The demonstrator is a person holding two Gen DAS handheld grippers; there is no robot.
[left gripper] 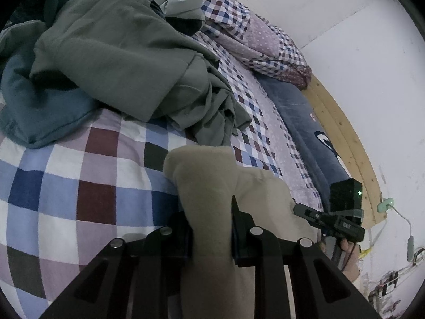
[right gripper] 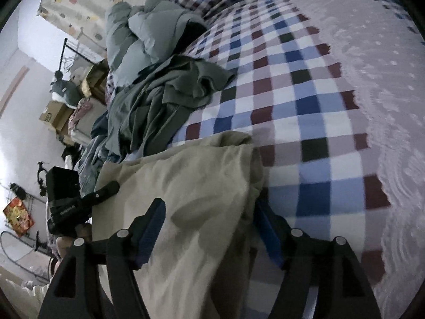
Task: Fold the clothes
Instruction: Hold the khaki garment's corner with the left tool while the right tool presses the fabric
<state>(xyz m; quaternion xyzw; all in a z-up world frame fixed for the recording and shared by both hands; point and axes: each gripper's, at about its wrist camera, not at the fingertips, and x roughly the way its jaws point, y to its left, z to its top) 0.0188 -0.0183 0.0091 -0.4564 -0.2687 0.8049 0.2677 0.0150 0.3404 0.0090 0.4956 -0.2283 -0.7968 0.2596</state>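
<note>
Left gripper (left gripper: pixel 212 228) under my control sat clamped on cloth, pointing toward 12 o'clock. Right gripper (right gripper: pixel 209 228) held jaws spread wide; its body showed at left view's 4 o'clock.

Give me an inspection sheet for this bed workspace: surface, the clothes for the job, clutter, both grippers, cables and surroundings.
Surface: checked bedsheet, patchwork squares, lilac dotted border.
Job's things: beige garment bunched at the near edge; green garment crumpled behind it.
Clutter: blue cloth, grey puffer jacket, checked pillow.
Grippers: left gripper shut on the beige garment; right gripper around a wide fold, grip uncertain.
Cables: several by the wall.
Surroundings: wooden bed rail, white wall, cardboard boxes.
</note>
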